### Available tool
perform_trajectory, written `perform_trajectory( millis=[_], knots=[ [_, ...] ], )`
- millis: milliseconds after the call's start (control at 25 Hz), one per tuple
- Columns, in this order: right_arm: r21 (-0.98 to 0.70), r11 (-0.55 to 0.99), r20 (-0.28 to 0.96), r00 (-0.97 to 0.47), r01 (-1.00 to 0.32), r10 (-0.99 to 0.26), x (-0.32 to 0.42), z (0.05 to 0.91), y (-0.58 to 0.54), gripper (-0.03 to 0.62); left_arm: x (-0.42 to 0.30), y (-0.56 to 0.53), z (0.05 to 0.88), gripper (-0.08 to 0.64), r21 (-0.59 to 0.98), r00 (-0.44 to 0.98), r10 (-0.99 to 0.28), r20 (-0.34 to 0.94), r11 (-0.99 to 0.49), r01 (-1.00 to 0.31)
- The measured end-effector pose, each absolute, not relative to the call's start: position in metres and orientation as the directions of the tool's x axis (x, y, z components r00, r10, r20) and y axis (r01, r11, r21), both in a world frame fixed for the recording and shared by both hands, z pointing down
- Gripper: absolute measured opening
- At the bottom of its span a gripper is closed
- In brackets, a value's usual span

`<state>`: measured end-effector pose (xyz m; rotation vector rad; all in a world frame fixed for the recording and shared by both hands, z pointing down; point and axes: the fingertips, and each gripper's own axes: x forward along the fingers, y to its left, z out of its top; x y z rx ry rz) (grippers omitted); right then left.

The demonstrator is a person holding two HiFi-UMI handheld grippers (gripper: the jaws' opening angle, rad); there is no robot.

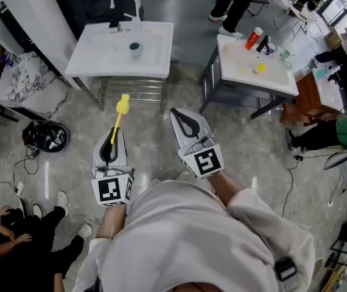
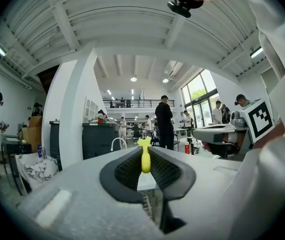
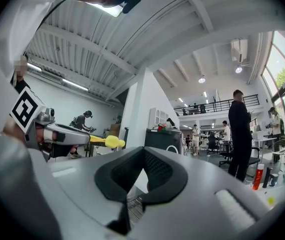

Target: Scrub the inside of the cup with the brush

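Note:
A yellow brush [image 1: 120, 115] sticks out forward from my left gripper [image 1: 111, 140], whose jaws are shut on its handle. In the left gripper view the brush [image 2: 144, 156] stands between the dark pads, its head pointing away. Far ahead a small teal cup [image 1: 135, 50] stands upright in the middle of a white sink table [image 1: 97, 56]. My right gripper [image 1: 187, 125] hangs beside the left one, shut with nothing between its jaws. The right gripper view shows the brush head [image 3: 111, 142] and the left gripper [image 3: 57, 134] off to its left.
A white faucet [image 1: 125, 0] rises at the sink table's far edge. A second white table [image 1: 255, 72] with bottles stands to the right. A helmet [image 1: 45, 136] lies on the floor at left. People sit and stand around the room.

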<state>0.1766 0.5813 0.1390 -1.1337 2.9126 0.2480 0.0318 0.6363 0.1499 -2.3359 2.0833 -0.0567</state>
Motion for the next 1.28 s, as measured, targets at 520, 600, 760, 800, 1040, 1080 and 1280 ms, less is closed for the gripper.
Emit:
perform_trajectory(
  millis=[520,600,760,800,1040,1080,1280],
  knots=[
    [0.114,0.748,-0.056,-0.756,-0.654,-0.652,0.148,0.15,0.529,0.008,0.005,0.583,0.168,0.034,-0.026,0.106,-0.993,0.044,-0.107,-0.994],
    [0.12,0.756,-0.052,-0.764,-0.644,-0.643,0.147,0.154,0.511,0.012,0.003,0.566,0.17,0.034,-0.029,0.096,-0.994,0.049,-0.097,-0.995],
    [0.102,0.777,-0.058,-0.783,-0.621,-0.619,0.141,0.151,0.469,0.014,0.003,0.527,0.168,0.032,-0.036,0.072,-0.996,0.054,-0.074,-0.997],
    [0.101,0.781,-0.056,-0.787,-0.617,-0.615,0.141,0.152,0.459,0.014,0.003,0.517,0.167,0.034,-0.039,0.066,-0.996,0.055,-0.068,-0.997],
    [0.099,0.805,-0.036,-0.811,-0.585,-0.584,0.14,0.163,0.41,0.012,0.006,0.473,0.172,0.034,-0.046,0.027,-0.998,0.054,-0.029,-0.999],
    [0.099,0.808,-0.034,-0.813,-0.581,-0.581,0.14,0.165,0.402,0.012,0.007,0.467,0.172,0.034,-0.045,0.024,-0.998,0.058,-0.027,-0.999],
    [0.084,0.811,-0.026,-0.815,-0.579,-0.579,0.129,0.169,0.372,0.012,-0.001,0.44,0.181,0.034,-0.046,0.028,-0.996,0.081,-0.032,-0.998]
  ],
)
